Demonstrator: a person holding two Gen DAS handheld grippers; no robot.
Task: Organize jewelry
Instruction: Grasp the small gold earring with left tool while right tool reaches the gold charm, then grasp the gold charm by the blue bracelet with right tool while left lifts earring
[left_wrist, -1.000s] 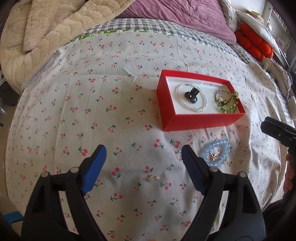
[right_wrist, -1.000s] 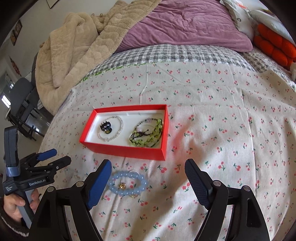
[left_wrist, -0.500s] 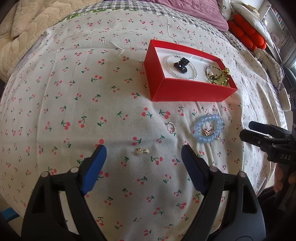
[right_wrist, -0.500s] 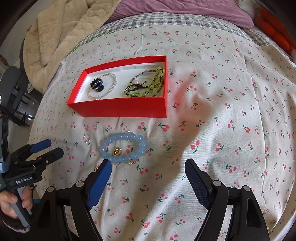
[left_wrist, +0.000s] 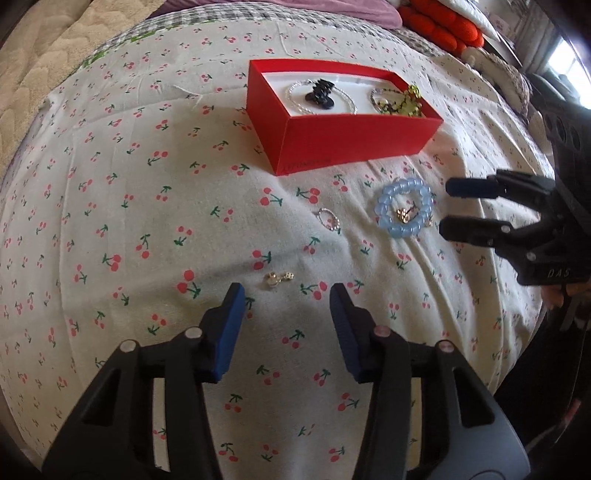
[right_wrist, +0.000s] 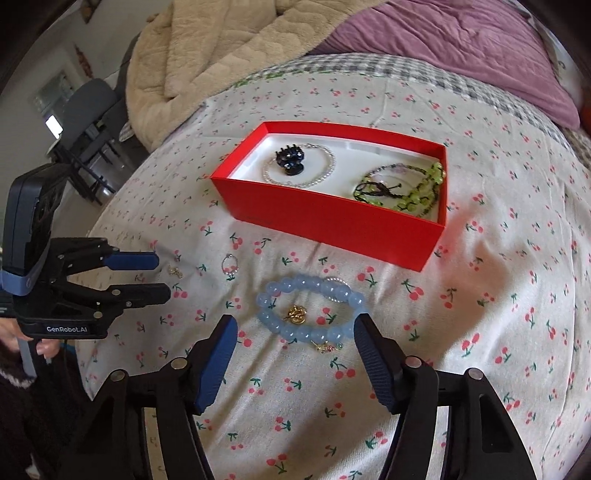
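A red box (left_wrist: 354, 136) (right_wrist: 332, 221) on the cherry-print bedsheet holds a pearl bracelet (right_wrist: 328, 162), a dark hair clip (right_wrist: 290, 158) and a green bead bracelet (right_wrist: 417, 192). A light blue bead bracelet (left_wrist: 404, 212) (right_wrist: 310, 310) lies in front of the box with a gold charm (right_wrist: 295, 314) inside its loop. A silver ring (left_wrist: 328, 218) (right_wrist: 229, 265) and small gold earrings (left_wrist: 277, 278) (right_wrist: 175, 271) lie to its left. My left gripper (left_wrist: 286, 295) is open just before the earrings. My right gripper (right_wrist: 293, 325) is open around the blue bracelet's near side.
A beige blanket (right_wrist: 229, 55) and a purple duvet (right_wrist: 461, 48) lie at the head of the bed. Orange cushions (left_wrist: 439, 22) sit far right. A chair (right_wrist: 88, 122) stands beyond the bed's left edge. The bed edge is close on the near side.
Both grippers have moved lower and closer to the sheet. The left has closed in on the earrings and narrowed its opening. The right has closed in on the blue bracelet.
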